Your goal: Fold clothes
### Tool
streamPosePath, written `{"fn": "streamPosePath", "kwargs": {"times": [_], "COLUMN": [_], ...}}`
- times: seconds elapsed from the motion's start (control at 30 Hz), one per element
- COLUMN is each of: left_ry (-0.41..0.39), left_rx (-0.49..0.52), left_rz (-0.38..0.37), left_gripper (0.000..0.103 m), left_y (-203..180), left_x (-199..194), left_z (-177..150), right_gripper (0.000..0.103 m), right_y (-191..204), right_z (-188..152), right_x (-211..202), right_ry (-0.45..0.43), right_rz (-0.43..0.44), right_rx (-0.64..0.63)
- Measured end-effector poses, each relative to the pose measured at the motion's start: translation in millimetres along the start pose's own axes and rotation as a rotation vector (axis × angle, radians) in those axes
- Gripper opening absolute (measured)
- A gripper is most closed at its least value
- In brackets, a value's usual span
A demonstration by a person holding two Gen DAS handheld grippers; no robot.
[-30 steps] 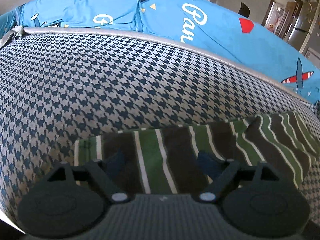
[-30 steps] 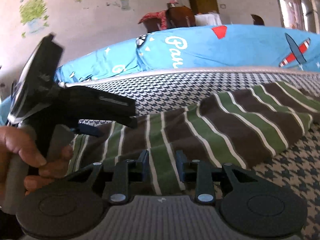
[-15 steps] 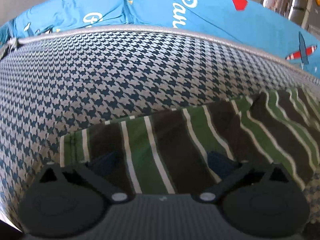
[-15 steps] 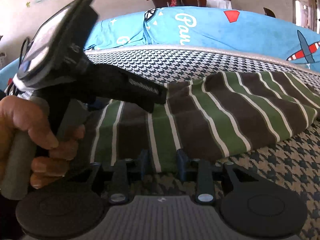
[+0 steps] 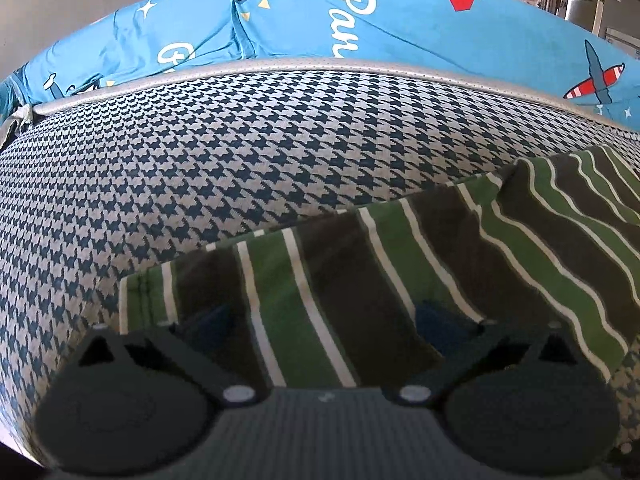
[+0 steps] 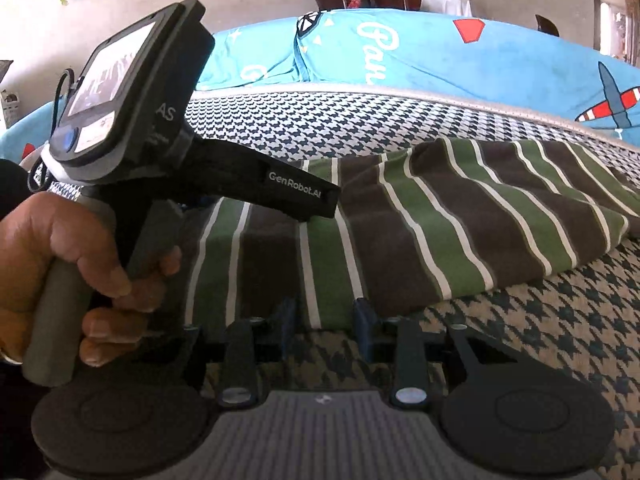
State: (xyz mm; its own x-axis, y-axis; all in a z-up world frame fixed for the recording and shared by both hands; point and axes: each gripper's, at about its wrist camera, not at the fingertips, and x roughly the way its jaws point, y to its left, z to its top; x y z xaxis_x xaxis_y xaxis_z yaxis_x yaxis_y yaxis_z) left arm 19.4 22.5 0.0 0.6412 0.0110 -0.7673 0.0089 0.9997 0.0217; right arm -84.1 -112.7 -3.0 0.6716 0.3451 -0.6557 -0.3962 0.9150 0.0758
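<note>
Left claw (image 5: 320,324) wide over shirt (image 5: 360,280).

one striped garment (image 5: 360,280) lay on one houndstooth-covered surface (image 5: 200,168), with one blue printed quilt (image 5: 400,20) behind. two grippers showed, left gripper (image 5: 324,328) and right gripper (image 6: 324,316), plus one hand (image 6: 64,264).

Left gripper (image 6: 256,200): black body marked "GenRobot.AI" in white, a grey handle (image 6: 60,312), a rear screen (image 6: 108,76) and a thin black cable. Right gripper (image 6: 324,320): black round housings, silver screws (image 6: 406,394), blue fingertips (image 6: 362,316), a grey ribbed base.
</note>
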Motion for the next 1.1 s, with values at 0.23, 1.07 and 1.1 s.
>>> {"fn": "streamPosePath", "kwargs": {"times": [0.23,1.07,1.1], "left_ry": [0.004,-0.007,-0.008], "left_rx": [-0.014,-0.080,-0.080], "left_rz": [0.010,-0.062,-0.063], "left_gripper": [0.103,0.103,0.103], "left_y": [-0.8,0.8,0.7], "left_x": [-0.2,-7.3,-7.8], "left_z": [1.0,5.7,4.9], "right_gripper": [0.034,0.063,0.063], "right_y": [-19.2,-200.6,-208.3], "right_z": [-5.0,79.9,80.9], "right_x": [-17.0,-32.5,-30.6], "right_ry": [0.015,-0.053,-0.057], "right_rz": [0.041,-0.194,-0.210], "right_rx": [0.103,0.224,0.233]}}
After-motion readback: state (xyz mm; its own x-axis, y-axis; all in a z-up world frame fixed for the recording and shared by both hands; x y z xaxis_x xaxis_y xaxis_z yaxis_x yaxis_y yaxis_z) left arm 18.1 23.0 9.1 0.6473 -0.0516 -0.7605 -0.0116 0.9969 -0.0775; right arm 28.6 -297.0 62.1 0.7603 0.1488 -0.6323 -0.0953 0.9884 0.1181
